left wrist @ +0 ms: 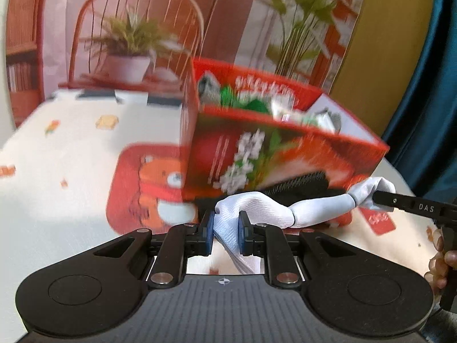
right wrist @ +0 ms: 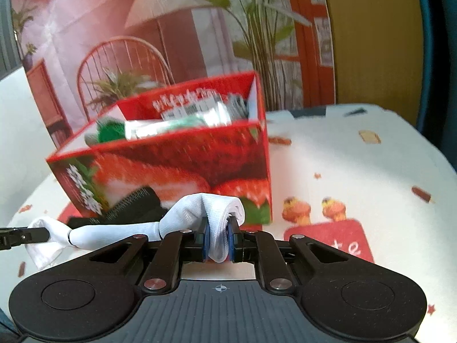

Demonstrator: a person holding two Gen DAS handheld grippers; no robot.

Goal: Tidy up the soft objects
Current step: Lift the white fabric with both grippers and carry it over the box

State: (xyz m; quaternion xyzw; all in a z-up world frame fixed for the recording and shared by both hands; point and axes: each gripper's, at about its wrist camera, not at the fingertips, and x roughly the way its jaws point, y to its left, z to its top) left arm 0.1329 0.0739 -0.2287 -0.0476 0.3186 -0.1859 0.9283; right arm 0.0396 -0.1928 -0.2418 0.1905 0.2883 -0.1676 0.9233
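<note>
Right gripper (right wrist: 219,241) pinches white sock (right wrist: 197,211) before red box (right wrist: 182,168)

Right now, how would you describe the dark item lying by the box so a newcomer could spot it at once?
Find the red strawberry-printed box on the cartoon tablecloth. At the foot of its near side lies a black ribbed sock, just behind the white sock that is stretched between the left gripper and the right gripper. It is the only black soft thing there, and nothing grips it.

Little legible lettering

The white letters "DAS" stand on the black finger of the right gripper (left wrist: 382,198); a red patch on the tablecloth (right wrist: 328,237) shows "te" (rest cut off); white script on the red box (right wrist: 200,160) is too blurred.
</note>
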